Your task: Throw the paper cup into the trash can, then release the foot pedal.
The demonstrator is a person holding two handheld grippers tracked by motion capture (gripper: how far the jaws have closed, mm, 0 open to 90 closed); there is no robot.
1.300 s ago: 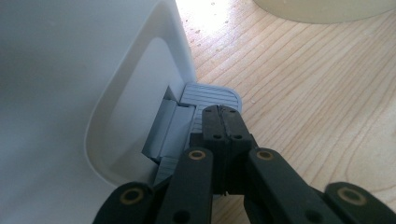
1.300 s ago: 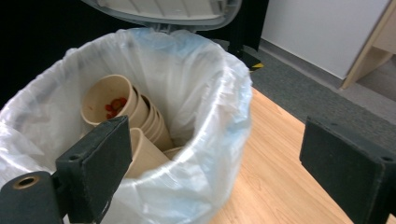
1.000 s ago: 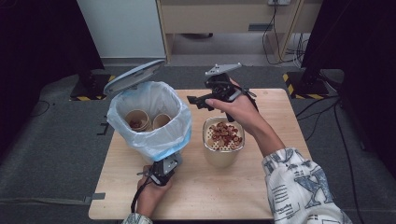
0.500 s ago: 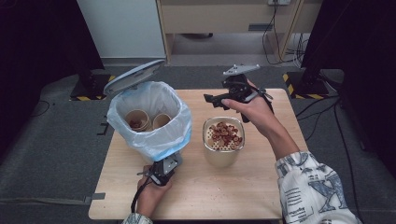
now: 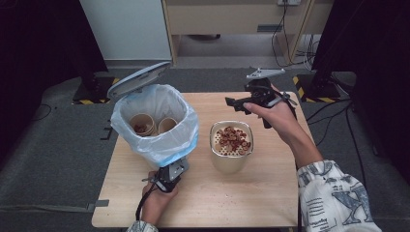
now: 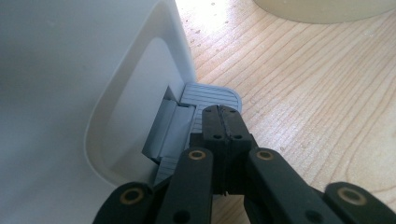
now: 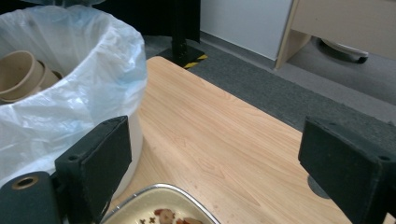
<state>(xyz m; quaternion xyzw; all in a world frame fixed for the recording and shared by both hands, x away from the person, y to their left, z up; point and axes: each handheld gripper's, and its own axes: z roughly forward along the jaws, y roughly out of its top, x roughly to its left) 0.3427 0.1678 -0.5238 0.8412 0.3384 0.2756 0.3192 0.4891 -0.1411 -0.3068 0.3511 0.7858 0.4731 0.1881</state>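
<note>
High view: the left hand-held gripper (image 5: 170, 175), jaws fully closed with nothing between them, presses the grey pedal (image 6: 205, 100) at the foot of the white bin (image 5: 154, 126), whose lid (image 5: 138, 80) stands raised at the bin's far side; the bin sits near the left edge of the surface (image 5: 270, 193). Just right of the bin stands the beige container (image 5: 231, 147) of reddish-brown pieces, with bare wood beyond it toward the near and right edges. Compared with the earlier frame, the right hand-held gripper (image 5: 238, 103), jaws wide apart and empty, has shifted rightward, away from the bin and beyond the container's far rim.
</note>
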